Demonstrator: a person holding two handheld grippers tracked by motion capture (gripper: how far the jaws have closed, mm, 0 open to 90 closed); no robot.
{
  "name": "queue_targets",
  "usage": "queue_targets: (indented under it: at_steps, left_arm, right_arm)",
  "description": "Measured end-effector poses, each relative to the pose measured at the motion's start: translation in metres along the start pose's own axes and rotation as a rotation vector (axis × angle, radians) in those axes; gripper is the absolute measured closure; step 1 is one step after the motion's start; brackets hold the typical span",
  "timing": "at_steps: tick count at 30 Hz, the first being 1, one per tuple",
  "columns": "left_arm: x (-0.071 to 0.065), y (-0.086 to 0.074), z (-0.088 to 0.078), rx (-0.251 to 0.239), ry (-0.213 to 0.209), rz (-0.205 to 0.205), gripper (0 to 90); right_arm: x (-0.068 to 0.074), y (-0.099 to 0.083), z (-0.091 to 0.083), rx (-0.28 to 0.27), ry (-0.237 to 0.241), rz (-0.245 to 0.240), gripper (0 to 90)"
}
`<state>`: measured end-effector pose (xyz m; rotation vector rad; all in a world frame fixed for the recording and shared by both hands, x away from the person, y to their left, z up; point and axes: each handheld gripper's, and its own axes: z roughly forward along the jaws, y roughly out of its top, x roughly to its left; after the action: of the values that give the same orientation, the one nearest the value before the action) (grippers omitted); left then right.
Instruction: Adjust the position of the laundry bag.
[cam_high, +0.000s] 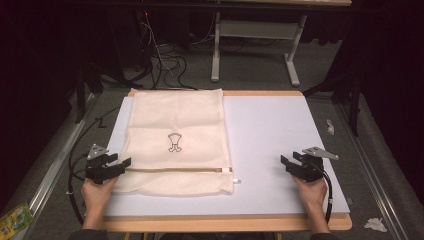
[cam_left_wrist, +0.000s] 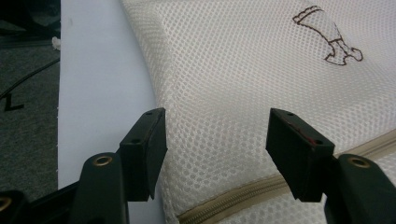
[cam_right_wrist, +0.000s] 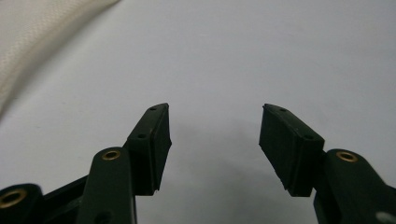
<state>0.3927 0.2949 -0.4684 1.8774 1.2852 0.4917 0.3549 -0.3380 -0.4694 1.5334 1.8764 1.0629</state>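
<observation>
A cream mesh bag (cam_high: 175, 140) lies flat on the left half of a white board (cam_high: 270, 130), with a dark outline logo (cam_high: 173, 142) at its middle and a tan zipper (cam_high: 175, 170) running across near its front end. My left gripper (cam_high: 120, 162) is at the bag's left edge, by the zipper's end. In the left gripper view its jaws stand open (cam_left_wrist: 217, 140) over the mesh (cam_left_wrist: 243, 79), just above the zipper (cam_left_wrist: 233, 198), and do not pinch it. My right gripper (cam_high: 289, 161) hovers open (cam_right_wrist: 215, 135) over the bare board (cam_right_wrist: 233, 46), well right of the bag (cam_right_wrist: 28, 42).
The board rests on a wooden table whose edge (cam_high: 225, 223) shows in front. Cables (cam_high: 165, 60) and a white table frame (cam_high: 250, 35) stand on the grey floor behind. A metal rail (cam_high: 55, 165) runs along the left, and scraps of paper (cam_high: 375, 224) lie at the right.
</observation>
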Motion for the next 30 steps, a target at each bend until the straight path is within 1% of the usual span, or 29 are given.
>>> queue_targets:
  at_steps: [1,2,3,4,5,7,9,10,12,13,14,15,17,18,21,23,24,26,27,28,29,30]
  left_arm:
    - [0.000,0.001,-0.001,0.003,-0.005,-0.005,38.4]
    - [-0.001,0.001,-0.002,0.003,-0.005,-0.007,38.0]
    - [-0.002,0.002,-0.003,0.001,-0.005,-0.004,37.8]
    - [-0.003,0.002,-0.004,0.000,-0.006,-0.004,37.8]
    - [-0.004,0.002,-0.004,0.005,-0.006,0.002,37.9]
    - [-0.006,0.002,-0.003,0.013,-0.007,0.011,37.9]
    - [-0.009,0.003,-0.001,0.036,-0.007,0.016,37.6]
    - [-0.009,0.003,-0.001,0.036,-0.007,0.016,37.2]
    - [-0.011,0.004,0.001,0.039,-0.004,0.017,36.8]
    - [-0.011,0.005,0.001,0.045,-0.005,0.012,36.6]
    - [-0.011,0.005,0.001,0.045,-0.005,0.012,36.4]
    - [-0.012,0.006,0.002,0.057,-0.003,0.005,35.7]
    - [-0.013,0.007,0.002,0.060,-0.004,0.005,35.2]
    - [-0.016,0.008,0.001,0.060,-0.001,0.012,35.2]
    - [-0.017,0.010,0.002,0.068,0.000,0.019,35.1]
    - [-0.019,0.011,0.003,0.074,0.004,0.015,35.0]
    - [-0.019,0.011,0.003,0.083,0.010,0.017,35.0]
    - [-0.019,0.012,0.004,0.100,0.039,0.018,34.8]
    - [-0.017,0.012,0.003,0.100,0.043,0.008,34.7]
    - [-0.017,0.012,0.003,0.100,0.043,0.008,34.5]
    - [-0.015,0.011,0.002,0.097,0.050,-0.014,34.5]
    - [-0.015,0.011,0.002,0.097,0.050,-0.014,34.3]
  right_arm:
    - [0.002,0.001,0.001,-0.001,0.016,-0.004,44.0]
    - [0.004,0.002,0.002,0.002,0.032,0.003,43.6]
    - [0.006,0.002,0.003,-0.002,0.040,-0.001,43.7]
    - [0.010,0.004,0.003,0.007,0.045,-0.007,43.6]
    - [0.011,0.004,0.004,0.001,0.051,-0.020,43.5]
    - [0.017,0.003,0.005,0.021,0.081,-0.025,44.6]
    - [0.021,0.001,0.005,0.030,0.091,-0.019,45.6]
    - [0.021,0.001,0.005,0.030,0.091,-0.019,45.6]
    - [0.026,0.002,0.005,0.025,0.106,-0.033,46.9]
    - [0.028,0.002,0.005,0.027,0.116,-0.031,47.1]
    - [0.028,0.002,0.005,0.027,0.116,-0.031,47.1]
    - [0.030,0.003,0.007,0.030,0.119,-0.045,46.6]
    - [0.032,0.005,0.007,0.037,0.119,-0.040,46.5]
    - [0.032,0.006,0.007,0.036,0.138,-0.033,46.6]
    - [0.034,0.006,0.007,0.043,0.151,-0.030,46.7]
    - [0.040,0.006,0.009,0.060,0.169,-0.034,46.6]
    - [0.040,0.006,0.009,0.060,0.169,-0.034,46.6]
    - [0.048,0.007,0.011,0.068,0.190,-0.052,46.4]
    - [0.052,0.008,0.012,0.074,0.200,-0.052,46.2]
    - [0.056,0.009,0.014,0.076,0.211,-0.055,46.2]
    - [0.060,0.010,0.015,0.083,0.221,-0.059,46.1]
    - [0.060,0.010,0.015,0.083,0.221,-0.059,46.1]
